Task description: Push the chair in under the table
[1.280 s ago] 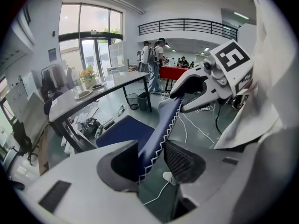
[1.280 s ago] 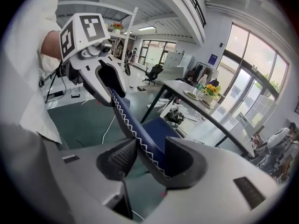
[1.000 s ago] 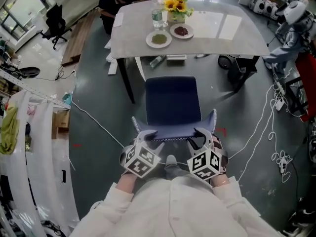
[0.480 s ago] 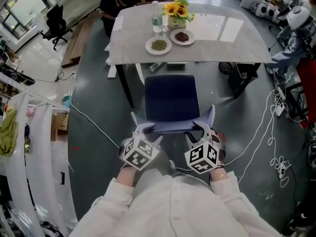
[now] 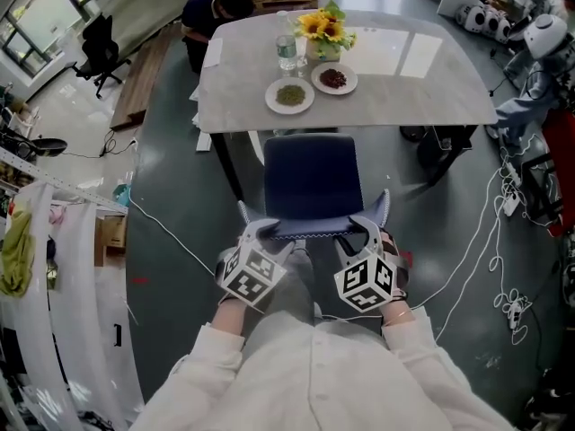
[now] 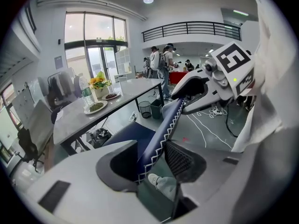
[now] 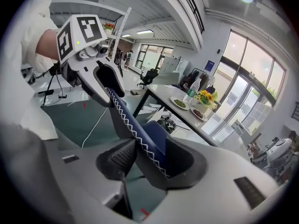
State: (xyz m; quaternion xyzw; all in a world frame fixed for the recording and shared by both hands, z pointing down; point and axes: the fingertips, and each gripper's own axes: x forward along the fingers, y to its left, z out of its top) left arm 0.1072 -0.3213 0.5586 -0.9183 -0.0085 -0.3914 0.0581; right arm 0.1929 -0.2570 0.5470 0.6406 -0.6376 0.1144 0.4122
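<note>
Currently left hand-held gripper [image 5: 262, 235] and right hand-held gripper [image 5: 359, 232] clamp the chair [image 5: 313, 180] backrest ahead, to push it squarely under the desk [image 5: 431, 70].

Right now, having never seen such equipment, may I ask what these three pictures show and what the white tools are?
There is no robot: a person holds one hand-held gripper in each hand. The head view looks down from the person's head; each gripper view looks along that tool's own fingers. The left gripper and the right gripper both clamp the backrest of the blue chair, in front of the table. On the table stand two plates of food, a water bottle and sunflowers.
</note>
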